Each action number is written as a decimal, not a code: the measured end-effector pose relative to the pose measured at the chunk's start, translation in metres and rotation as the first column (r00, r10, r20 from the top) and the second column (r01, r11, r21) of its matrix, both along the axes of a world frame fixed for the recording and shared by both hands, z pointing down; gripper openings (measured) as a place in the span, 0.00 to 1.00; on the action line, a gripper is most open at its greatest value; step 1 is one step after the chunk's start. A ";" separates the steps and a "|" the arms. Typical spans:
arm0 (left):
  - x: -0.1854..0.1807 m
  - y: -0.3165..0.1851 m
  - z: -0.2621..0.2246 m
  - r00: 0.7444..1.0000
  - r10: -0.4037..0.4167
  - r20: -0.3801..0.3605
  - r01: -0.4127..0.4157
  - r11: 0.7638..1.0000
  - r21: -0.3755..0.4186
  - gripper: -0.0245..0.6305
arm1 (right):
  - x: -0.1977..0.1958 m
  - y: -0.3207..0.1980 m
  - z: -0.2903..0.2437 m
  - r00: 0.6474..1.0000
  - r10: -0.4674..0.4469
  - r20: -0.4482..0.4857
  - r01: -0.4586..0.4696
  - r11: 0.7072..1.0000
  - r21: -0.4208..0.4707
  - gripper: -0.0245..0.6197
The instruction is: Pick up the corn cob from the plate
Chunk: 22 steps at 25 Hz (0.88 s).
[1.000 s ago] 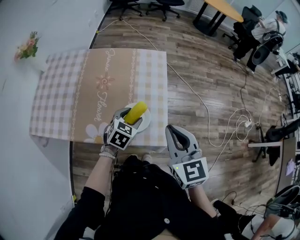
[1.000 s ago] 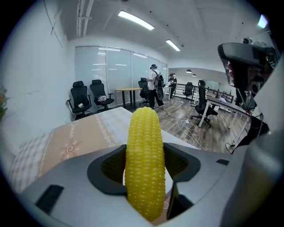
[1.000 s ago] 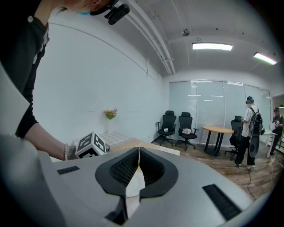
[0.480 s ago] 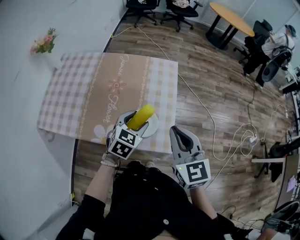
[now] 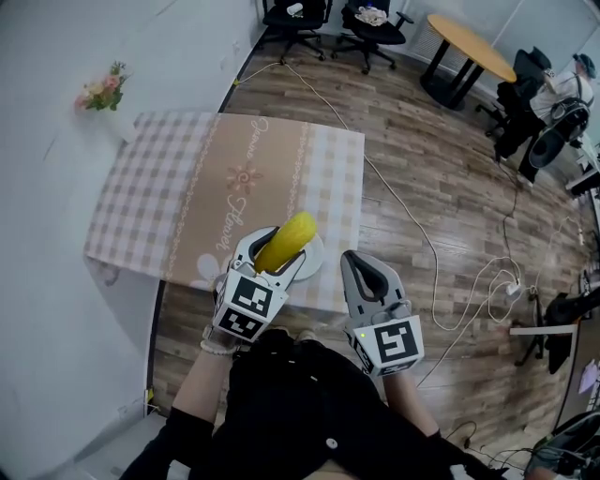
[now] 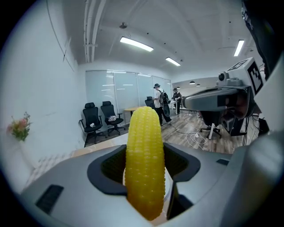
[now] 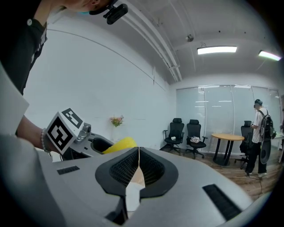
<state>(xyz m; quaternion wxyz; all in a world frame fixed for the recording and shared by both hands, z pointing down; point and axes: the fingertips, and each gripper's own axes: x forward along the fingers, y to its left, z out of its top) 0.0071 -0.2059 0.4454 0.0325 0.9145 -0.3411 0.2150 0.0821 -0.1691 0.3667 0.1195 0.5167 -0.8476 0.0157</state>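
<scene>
The yellow corn cob (image 5: 285, 241) is lifted above the white plate (image 5: 313, 257), which sits near the front edge of the table. My left gripper (image 5: 272, 253) is shut on the cob, which points up and away from me. In the left gripper view the corn cob (image 6: 144, 159) stands upright between the two jaws. My right gripper (image 5: 364, 274) is shut and empty, held off the table's front right corner. From the right gripper view, the corn cob (image 7: 119, 144) and the left gripper (image 7: 75, 133) show at the left.
A checked cloth covers the table (image 5: 187, 187); a small flower vase (image 5: 103, 94) stands at its far left by the wall. Cables (image 5: 441, 272) trail over the wooden floor at the right. Office chairs (image 5: 333, 19) and a round table (image 5: 473, 56) stand far off.
My left gripper has raised the corn cob higher above the plate. The head view has shifted, so the table sits lower and further right. The right gripper stays shut.
</scene>
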 end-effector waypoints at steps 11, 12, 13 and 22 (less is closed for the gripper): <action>-0.006 0.025 -0.047 1.000 -0.015 -0.026 0.018 0.995 0.095 0.43 | 0.003 -0.001 -0.008 1.000 -0.006 0.005 0.006 1.000 0.014 0.10; -0.007 0.027 -0.049 0.999 -0.018 -0.026 0.020 0.995 0.097 0.43 | 0.004 -0.001 -0.009 1.000 -0.009 0.005 0.008 1.000 0.016 0.10; -0.008 0.029 -0.050 0.999 -0.020 -0.026 0.023 0.995 0.099 0.43 | 0.004 -0.001 -0.009 1.000 -0.010 0.003 0.010 1.000 0.018 0.10; -0.016 0.036 -0.076 0.999 -0.029 -0.019 0.032 0.985 0.167 0.43 | 0.003 -0.001 -0.018 1.000 -0.025 -0.003 0.025 0.999 0.028 0.10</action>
